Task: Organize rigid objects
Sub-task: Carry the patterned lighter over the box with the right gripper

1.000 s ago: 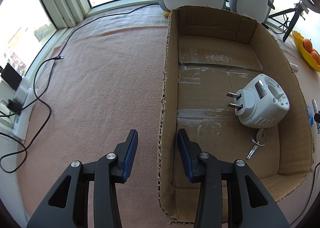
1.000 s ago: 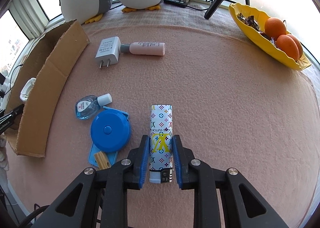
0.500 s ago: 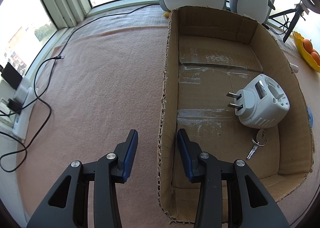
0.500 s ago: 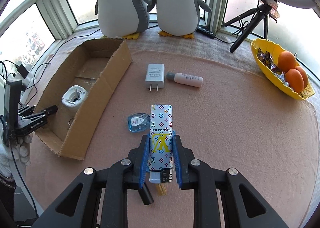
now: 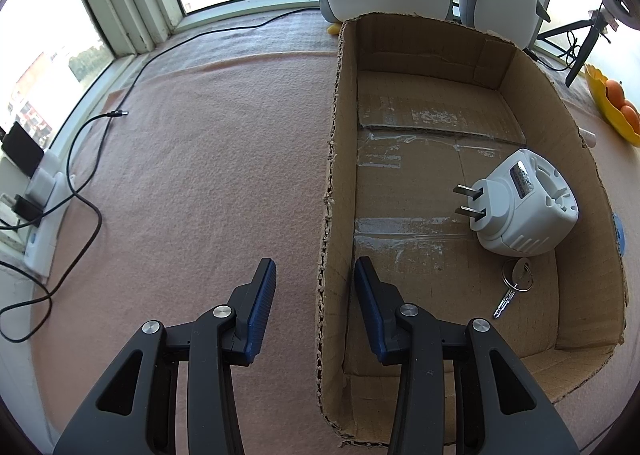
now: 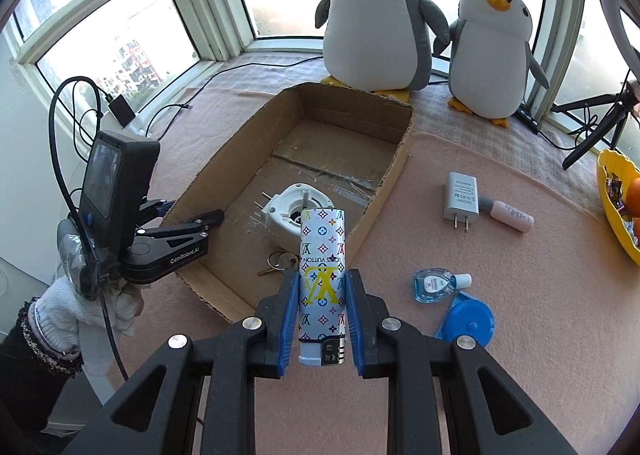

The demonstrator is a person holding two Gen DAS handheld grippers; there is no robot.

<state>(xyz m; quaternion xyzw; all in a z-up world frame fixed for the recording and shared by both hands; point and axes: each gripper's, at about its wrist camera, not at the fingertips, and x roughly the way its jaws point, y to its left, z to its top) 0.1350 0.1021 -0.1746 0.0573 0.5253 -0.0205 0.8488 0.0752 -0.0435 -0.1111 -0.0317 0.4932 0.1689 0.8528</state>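
Right tongs [image 6: 322,311] clench the lighter [image 6: 322,283], carried above the box [image 6: 394,171] edge. Ahead in the box lie adapter [image 6: 294,211] and keys [image 6: 280,261]. Left tongs [image 5: 316,303] straddle its wall without gripping. Charger [image 6: 461,201], tube [image 6: 510,215], bottle [image 6: 436,284] and tape [image 6: 468,323] remain rightward.

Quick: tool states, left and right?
Left tool: open, astride the cardboard box wall, not gripping it.
Right tool: closed on the patterned lighter.
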